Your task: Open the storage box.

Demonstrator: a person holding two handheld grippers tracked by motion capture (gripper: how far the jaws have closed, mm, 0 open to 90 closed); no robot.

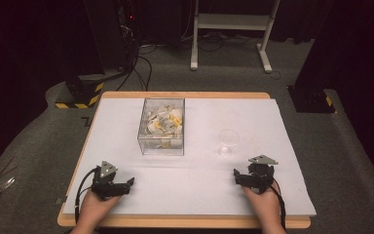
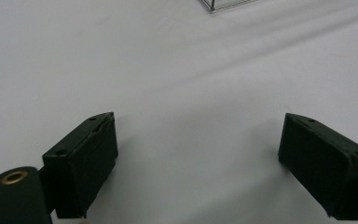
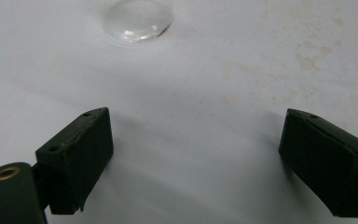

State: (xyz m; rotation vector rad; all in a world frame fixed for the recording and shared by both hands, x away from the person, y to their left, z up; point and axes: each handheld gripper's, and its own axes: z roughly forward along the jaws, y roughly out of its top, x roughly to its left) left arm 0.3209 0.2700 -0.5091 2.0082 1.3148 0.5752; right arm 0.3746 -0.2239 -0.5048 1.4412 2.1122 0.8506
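Note:
A clear plastic box [image 1: 161, 127] with several white and yellow pieces stands at the middle of the white table sheet [image 1: 195, 180]. To its right stands a small clear cup [image 1: 228, 141]. My left gripper [image 1: 126, 185] rests low near the front left, jaws open over bare sheet. Between its two black pads [image 2: 86, 158] there is nothing, and the box corner [image 2: 228, 4] shows at the top of the left gripper view. My right gripper [image 1: 238, 176] sits near the front right, also open and holding nothing. The cup's base [image 3: 137, 16] lies ahead of its fingers [image 3: 77, 154].
The sheet covers a wooden tabletop [image 1: 185, 222] whose edge shows along the front. Faint stains [image 3: 307, 56] mark the sheet near the right gripper. Beyond the table are a white frame stand [image 1: 233, 29], cables and dark equipment on a grey floor.

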